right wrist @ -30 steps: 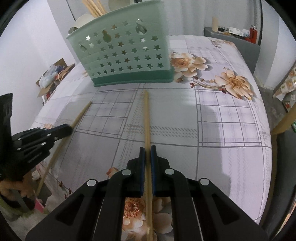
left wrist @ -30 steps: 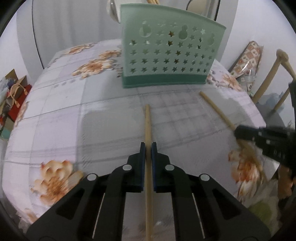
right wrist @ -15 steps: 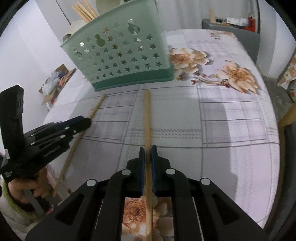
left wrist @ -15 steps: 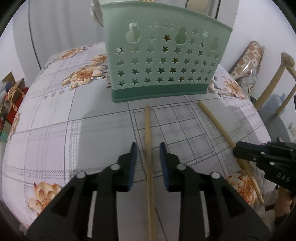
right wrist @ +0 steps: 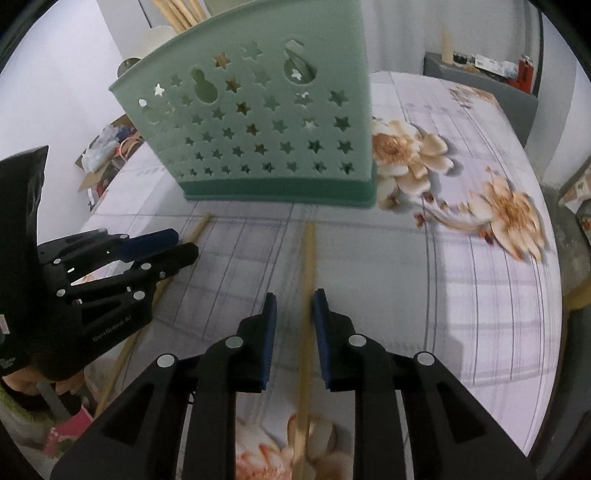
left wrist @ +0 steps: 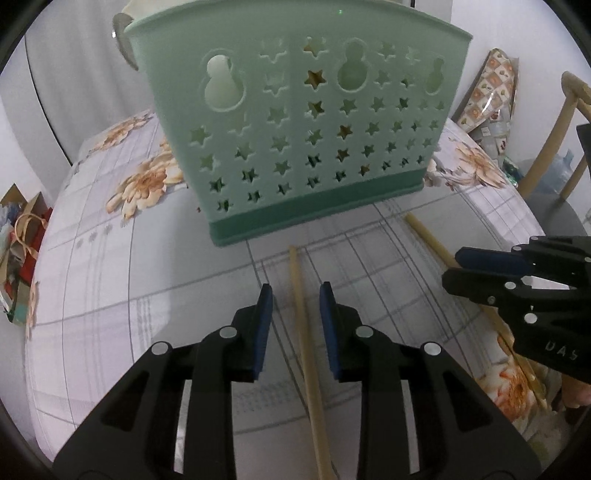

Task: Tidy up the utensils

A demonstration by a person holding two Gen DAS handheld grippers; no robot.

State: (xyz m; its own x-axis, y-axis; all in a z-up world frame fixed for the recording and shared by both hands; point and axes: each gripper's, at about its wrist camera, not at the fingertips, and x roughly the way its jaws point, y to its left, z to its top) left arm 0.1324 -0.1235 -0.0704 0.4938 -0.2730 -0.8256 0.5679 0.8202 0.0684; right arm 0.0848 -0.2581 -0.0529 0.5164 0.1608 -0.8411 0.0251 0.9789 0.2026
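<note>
- Your left gripper [left wrist: 295, 295] has its jaws parted a little; they have just been opening, and a chopstick [left wrist: 304, 332] lies between the blue pads [left wrist: 263, 325], touching neither.
- Your right gripper [right wrist: 293, 302] has just been opening too, its jaws narrowly apart around a second chopstick [right wrist: 308, 273].
- Both sticks lie on the floral tablecloth [left wrist: 92, 295], far ends just short of the green utensil basket [left wrist: 295, 122].
- More chopsticks [right wrist: 177, 14] stand in that basket.
</note>
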